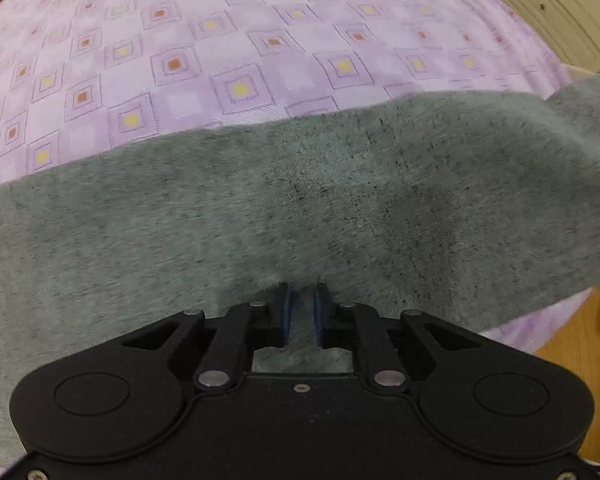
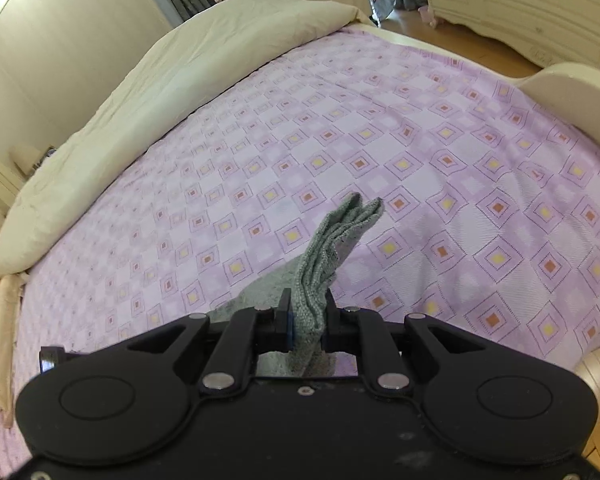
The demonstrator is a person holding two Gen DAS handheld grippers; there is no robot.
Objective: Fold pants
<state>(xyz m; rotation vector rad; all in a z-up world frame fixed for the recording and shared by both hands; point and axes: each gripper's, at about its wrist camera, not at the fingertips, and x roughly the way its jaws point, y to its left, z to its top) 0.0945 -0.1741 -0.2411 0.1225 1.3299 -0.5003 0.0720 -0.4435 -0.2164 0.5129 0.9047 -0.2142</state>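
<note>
So the grey pants [image 1: 300,208] are lying across a bed with a lilac bedspread [image 1: 228,40], the one covered in little yellow and rust-coloured squares. In the left wrist view the fabric is filling the whole middle band of the frame, running from the left edge up to the right edge, with the bedspread showing above it and a strip of wooden floor [image 1: 580,344] peeking in at the lower right.

The left gripper [image 1: 302,300] is pointing steeply down at the cloth, sitting at the bottom centre of the frame. Its jaws are standing only a narrow gap apart, with grey fabric visible in that gap, but honestly I cannot tell whether the blue pads [image 1: 286,312] are actually pinching it or just hovering over it.

The right wrist view is much clearer. The right gripper [image 2: 309,314] is clamping down on a bunched-up, layered end of the pants [image 2: 328,256], and that end is sticking up past the fingertips toward the centre of the frame, with the hem edges fanning out at the top. More grey cloth is hanging below the jaws.

Behind it the bedspread is stretching across most of the frame, a cream duvet [image 2: 180,80] is lying folded along the upper left, and a white dresser [image 2: 540,4] is standing in the upper right.
</note>
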